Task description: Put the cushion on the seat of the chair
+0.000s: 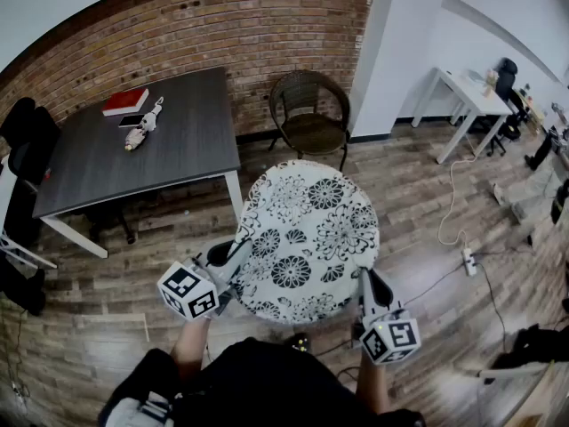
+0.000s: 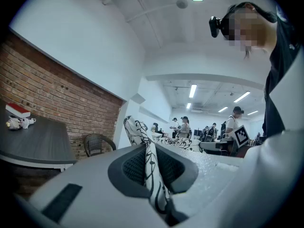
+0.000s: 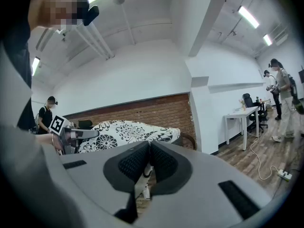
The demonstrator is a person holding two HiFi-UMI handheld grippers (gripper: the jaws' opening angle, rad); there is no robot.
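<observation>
A round white cushion [image 1: 307,238] with black flowers hangs level in front of me, held between both grippers. At its left rim my left gripper [image 1: 227,254] is shut on the fabric. In the left gripper view the cushion's edge [image 2: 151,167] is pinched between the dark pads [image 2: 133,165]. My right gripper [image 1: 369,285] is shut on the near right rim. A strip of the cushion [image 3: 141,177] shows between its pads [image 3: 164,163] in the right gripper view. The brown wicker chair [image 1: 309,114] stands beyond the cushion against the brick wall, its seat bare.
A dark table [image 1: 169,158] stands left of the chair with a red book [image 1: 125,101] and a small toy [image 1: 142,127] on it. A white desk [image 1: 467,96] is at the far right. A cable and power strip [image 1: 468,261] lie on the wooden floor to the right.
</observation>
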